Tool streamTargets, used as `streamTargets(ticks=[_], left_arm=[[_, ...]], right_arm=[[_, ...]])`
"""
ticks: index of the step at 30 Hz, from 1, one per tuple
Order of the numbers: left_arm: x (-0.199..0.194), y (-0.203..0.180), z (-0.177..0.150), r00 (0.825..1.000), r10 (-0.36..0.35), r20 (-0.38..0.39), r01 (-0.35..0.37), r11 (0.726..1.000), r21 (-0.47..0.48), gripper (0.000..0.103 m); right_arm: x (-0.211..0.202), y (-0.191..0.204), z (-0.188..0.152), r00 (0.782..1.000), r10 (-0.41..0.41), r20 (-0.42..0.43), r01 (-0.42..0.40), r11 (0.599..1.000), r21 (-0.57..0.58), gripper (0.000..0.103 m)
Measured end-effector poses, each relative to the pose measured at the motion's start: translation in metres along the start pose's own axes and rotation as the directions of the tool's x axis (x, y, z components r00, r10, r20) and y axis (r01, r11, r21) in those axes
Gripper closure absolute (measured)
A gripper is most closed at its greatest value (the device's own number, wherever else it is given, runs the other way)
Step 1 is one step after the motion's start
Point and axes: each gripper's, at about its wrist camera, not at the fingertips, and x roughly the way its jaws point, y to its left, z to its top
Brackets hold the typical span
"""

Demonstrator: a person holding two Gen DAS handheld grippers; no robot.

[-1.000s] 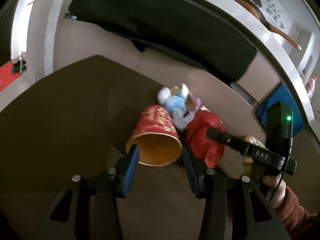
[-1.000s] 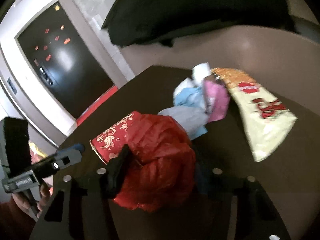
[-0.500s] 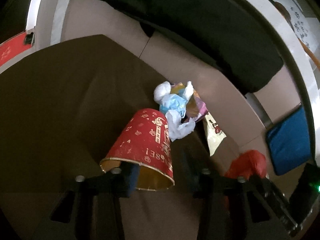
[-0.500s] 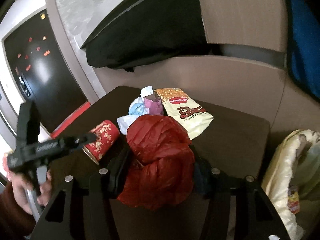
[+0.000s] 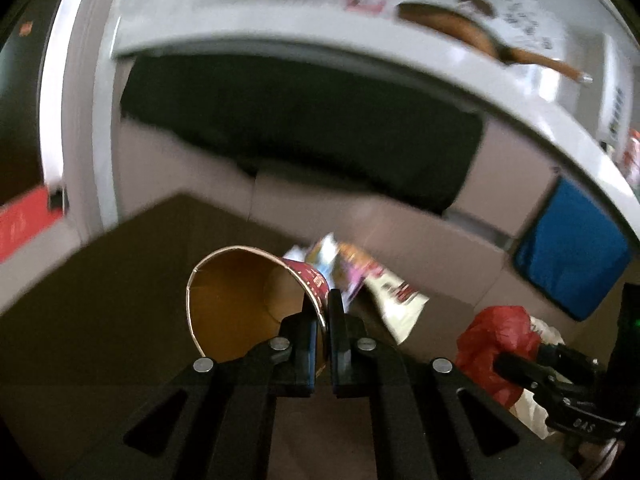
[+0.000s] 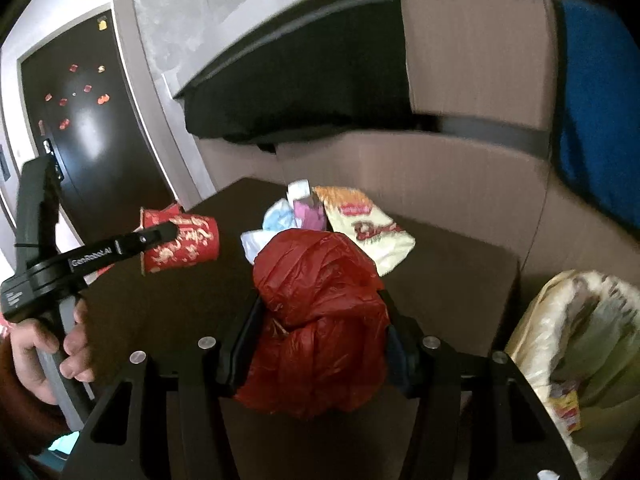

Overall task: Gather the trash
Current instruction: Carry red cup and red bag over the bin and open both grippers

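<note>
My left gripper (image 5: 322, 312) is shut on the rim of a red paper cup (image 5: 244, 304) and holds it lifted above the dark table; the cup also shows in the right wrist view (image 6: 184, 242). My right gripper (image 6: 320, 320) is shut on a crumpled red plastic bag (image 6: 320, 316), also visible in the left wrist view (image 5: 494, 340). On the table lie a cream snack packet (image 6: 366, 230), a pink wrapper (image 6: 308, 212) and crumpled white and blue tissues (image 6: 276, 218).
The dark brown table (image 6: 452, 276) stands in front of a beige sofa (image 6: 460, 80) with a black cloth (image 6: 304, 88) and a blue cushion (image 6: 596, 112). A pale lined trash bin (image 6: 576, 344) holding some litter stands at the right of the table.
My left gripper closed on the cup's rim and lifted it off the table, its mouth now facing the camera. My right gripper drew back from the table toward the bin with the red bag.
</note>
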Motion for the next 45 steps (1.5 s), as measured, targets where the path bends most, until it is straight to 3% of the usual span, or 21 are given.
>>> streamTargets(ticks=[7, 12, 18, 25, 31, 45], left_arm=[[-0.049, -0.058, 0.015, 0.986, -0.078, 0.148, 0.056, 0.988, 0.143, 0.099], [-0.069, -0.095, 0.022, 0.974, -0.152, 0.170, 0.119, 0.975, 0.190, 0.099], [-0.083, -0.148, 0.027, 0.954, -0.238, 0.180, 0.187, 0.947, 0.261, 0.099], [-0.088, -0.211, 0.016, 0.930, -0.334, 0.155, 0.268, 0.902, 0.338, 0.099], [-0.081, -0.253, 0.003, 0.921, -0.374, 0.106, 0.312, 0.873, 0.374, 0.099], [-0.046, -0.280, -0.021, 0.925, -0.381, 0.015, 0.345, 0.854, 0.389, 0.099]], right_arm=[[-0.058, 0.007, 0.018, 0.991, -0.053, 0.120, 0.062, 0.996, -0.070, 0.051], [-0.107, -0.006, 0.029, 0.973, -0.103, 0.206, 0.119, 0.991, -0.065, 0.051], [-0.169, -0.036, 0.039, 0.934, -0.191, 0.303, 0.207, 0.978, -0.022, 0.051], [-0.216, -0.061, 0.034, 0.893, -0.289, 0.345, 0.311, 0.950, -0.009, 0.051], [-0.237, -0.090, 0.021, 0.869, -0.359, 0.340, 0.369, 0.929, 0.038, 0.051], [-0.236, -0.135, 0.000, 0.866, -0.403, 0.296, 0.381, 0.915, 0.132, 0.051]])
